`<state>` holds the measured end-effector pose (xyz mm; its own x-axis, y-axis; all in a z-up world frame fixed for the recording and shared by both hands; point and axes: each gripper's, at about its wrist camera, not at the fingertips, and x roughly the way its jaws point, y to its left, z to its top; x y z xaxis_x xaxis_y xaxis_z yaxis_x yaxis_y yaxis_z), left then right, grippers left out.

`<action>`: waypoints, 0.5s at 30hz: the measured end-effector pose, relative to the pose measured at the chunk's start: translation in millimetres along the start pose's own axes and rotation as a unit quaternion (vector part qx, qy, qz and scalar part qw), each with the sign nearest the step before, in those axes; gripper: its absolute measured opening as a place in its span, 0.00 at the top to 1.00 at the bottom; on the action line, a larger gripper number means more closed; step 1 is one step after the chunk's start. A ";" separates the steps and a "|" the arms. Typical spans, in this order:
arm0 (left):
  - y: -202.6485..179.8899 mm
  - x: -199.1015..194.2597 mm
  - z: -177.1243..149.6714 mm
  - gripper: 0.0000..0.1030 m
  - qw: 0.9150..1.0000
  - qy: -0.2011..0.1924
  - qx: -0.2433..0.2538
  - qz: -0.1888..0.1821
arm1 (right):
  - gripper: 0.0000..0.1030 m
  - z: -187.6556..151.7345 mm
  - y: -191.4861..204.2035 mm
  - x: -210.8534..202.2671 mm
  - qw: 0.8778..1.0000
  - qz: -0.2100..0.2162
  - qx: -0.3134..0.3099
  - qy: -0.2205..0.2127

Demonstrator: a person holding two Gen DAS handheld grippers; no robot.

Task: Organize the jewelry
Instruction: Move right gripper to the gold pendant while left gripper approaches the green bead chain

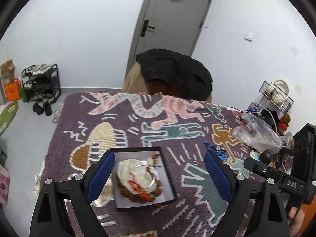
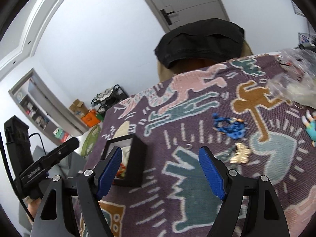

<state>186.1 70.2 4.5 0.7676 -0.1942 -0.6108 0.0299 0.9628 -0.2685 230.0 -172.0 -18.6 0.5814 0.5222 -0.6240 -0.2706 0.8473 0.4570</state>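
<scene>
Item 1. Black jewelry box (image 1: 138, 149), white-lined, lid off, on the patterned woven blanket (image 1: 122, 122). Contents: a heap of white and brown beaded pieces with a red cord (image 1: 138, 177) and a clear bangle; 1 smaller beaded piece at the box's 1 o'clock corner. In the right wrist view the box (image 2: 136, 162) appears at 9 o'clock.

Item 2. Left gripper (image 1: 160, 175): fingers wide apart, empty, poised above the box, which lies between them.

Item 3. Right gripper (image 2: 160, 175): fingers wide apart, empty, above bare blanket.

Item 4. Loose pieces, right wrist view: blue beaded strand (image 2: 230, 127) at 1 o'clock; gold-coloured butterfly-like ornament (image 2: 241, 154) just beside the right finger at 3 o'clock; small metal ring (image 2: 188, 145) at 12 o'clock; teal piece (image 2: 312, 126) at the far edge.

Item 5. Crumpled clear plastic bag (image 1: 256, 134), at 2 o'clock.

Risks, as judged:
- The box is already heaped; a further piece may slide over the low wall.
- The red cord and strands may tangle or snag on a finger, which could drag the light box.
- The small ring is thin and flat on textured weave; the pads may close on fabric instead.
- The blue strand may trail and catch neighbouring pieces when lifted.
</scene>
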 end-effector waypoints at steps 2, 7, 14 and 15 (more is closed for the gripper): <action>-8.4 1.6 -0.3 0.11 1.000 0.002 0.004 -0.006 | 0.23 0.6 -11.9 -4.2 1.000 -0.003 0.011 -0.003; -29.2 10.7 -1.7 0.11 1.000 0.010 0.018 -0.014 | 0.23 0.2 -40.4 -12.3 0.999 -0.023 0.031 -0.012; -52.7 29.9 -4.9 0.11 0.999 0.022 0.033 -0.024 | 0.37 -1.8 -79.2 -13.7 0.997 -0.052 0.053 -0.009; -56.7 32.4 -5.8 0.11 0.999 0.024 0.036 -0.024 | 0.38 -2.1 -82.9 -12.4 0.997 -0.054 0.053 -0.007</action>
<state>205.5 8.2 -4.4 0.7331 -0.2476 -0.6334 0.1128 0.9627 -0.2458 243.7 -248.5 -50.1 0.6129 0.4259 -0.6655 -0.1228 0.8834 0.4523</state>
